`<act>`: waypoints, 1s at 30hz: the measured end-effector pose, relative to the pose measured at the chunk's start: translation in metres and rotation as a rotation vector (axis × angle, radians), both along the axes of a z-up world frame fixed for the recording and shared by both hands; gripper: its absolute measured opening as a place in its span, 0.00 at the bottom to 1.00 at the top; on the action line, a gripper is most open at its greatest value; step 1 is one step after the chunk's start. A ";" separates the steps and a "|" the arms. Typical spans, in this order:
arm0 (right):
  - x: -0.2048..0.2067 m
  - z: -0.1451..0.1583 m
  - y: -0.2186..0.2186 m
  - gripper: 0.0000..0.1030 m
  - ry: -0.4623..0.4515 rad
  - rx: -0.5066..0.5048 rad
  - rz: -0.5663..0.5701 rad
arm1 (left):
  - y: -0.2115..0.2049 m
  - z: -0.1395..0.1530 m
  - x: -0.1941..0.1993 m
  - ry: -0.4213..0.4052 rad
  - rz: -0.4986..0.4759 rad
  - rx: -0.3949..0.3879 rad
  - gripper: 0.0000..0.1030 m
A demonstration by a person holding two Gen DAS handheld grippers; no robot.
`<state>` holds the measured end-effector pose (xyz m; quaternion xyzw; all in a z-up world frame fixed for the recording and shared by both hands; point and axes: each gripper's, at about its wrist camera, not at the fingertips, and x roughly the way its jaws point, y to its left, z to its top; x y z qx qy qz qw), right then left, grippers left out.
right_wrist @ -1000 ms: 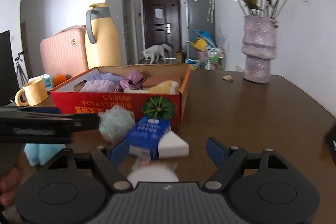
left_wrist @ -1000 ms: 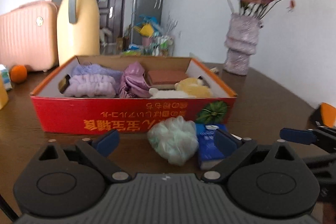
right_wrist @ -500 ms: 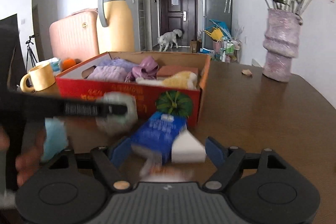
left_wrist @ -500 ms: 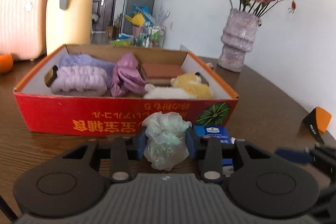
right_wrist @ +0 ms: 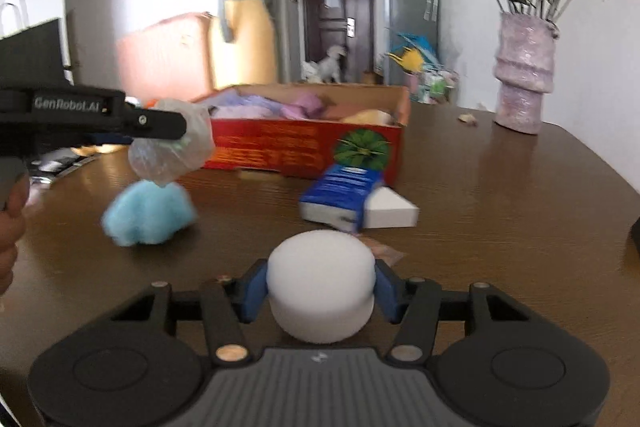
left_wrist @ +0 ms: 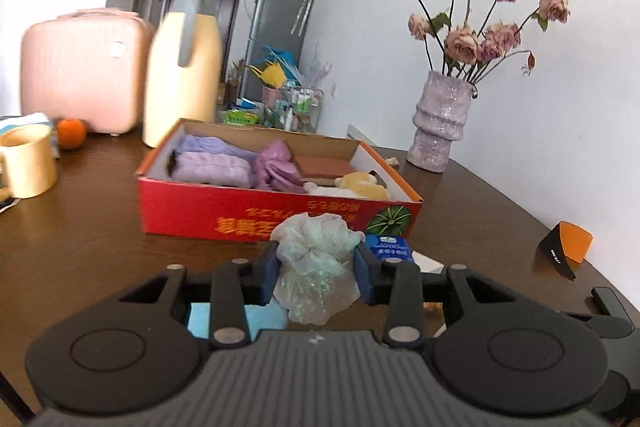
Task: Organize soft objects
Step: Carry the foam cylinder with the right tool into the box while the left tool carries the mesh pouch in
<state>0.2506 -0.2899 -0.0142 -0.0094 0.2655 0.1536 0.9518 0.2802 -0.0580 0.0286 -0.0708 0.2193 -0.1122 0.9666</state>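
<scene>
Left wrist: left gripper pinching squishy bagged green puff; right gripper closing round white sponge, featherlight, best squeezed mid-body.

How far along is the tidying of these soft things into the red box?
Partway. Several soft items already lie in the red box. The left gripper holds a bagged green puff off the table; the right gripper is closing on a white sponge. A blue fluffy piece remains on the table.

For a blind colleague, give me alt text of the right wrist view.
The right gripper is closing on a white round sponge. Ahead on the brown table: a blue fluffy cloth and a red cardboard box.
</scene>
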 end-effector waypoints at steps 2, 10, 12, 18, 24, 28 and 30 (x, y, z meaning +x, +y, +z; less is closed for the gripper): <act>-0.010 0.004 0.007 0.53 -0.012 0.010 0.015 | 0.008 0.002 -0.011 -0.004 0.009 -0.001 0.38; -0.011 0.039 0.024 0.53 -0.080 0.041 0.042 | 0.038 0.033 0.013 -0.089 0.013 0.035 0.38; 0.011 0.060 0.027 0.53 -0.129 0.036 0.059 | 0.047 0.044 0.047 -0.085 0.012 0.080 0.38; 0.148 0.100 0.038 0.53 -0.068 0.072 0.038 | 0.068 0.034 0.163 0.071 0.026 0.179 0.38; 0.281 0.074 0.068 0.53 0.100 -0.080 -0.030 | 0.072 0.004 0.222 0.202 0.016 0.244 0.40; 0.319 0.047 0.092 0.53 0.185 -0.203 -0.042 | 0.073 -0.008 0.228 0.213 -0.002 0.271 0.46; 0.319 0.036 0.104 0.54 0.165 -0.271 -0.031 | 0.075 -0.013 0.230 0.230 -0.010 0.263 0.50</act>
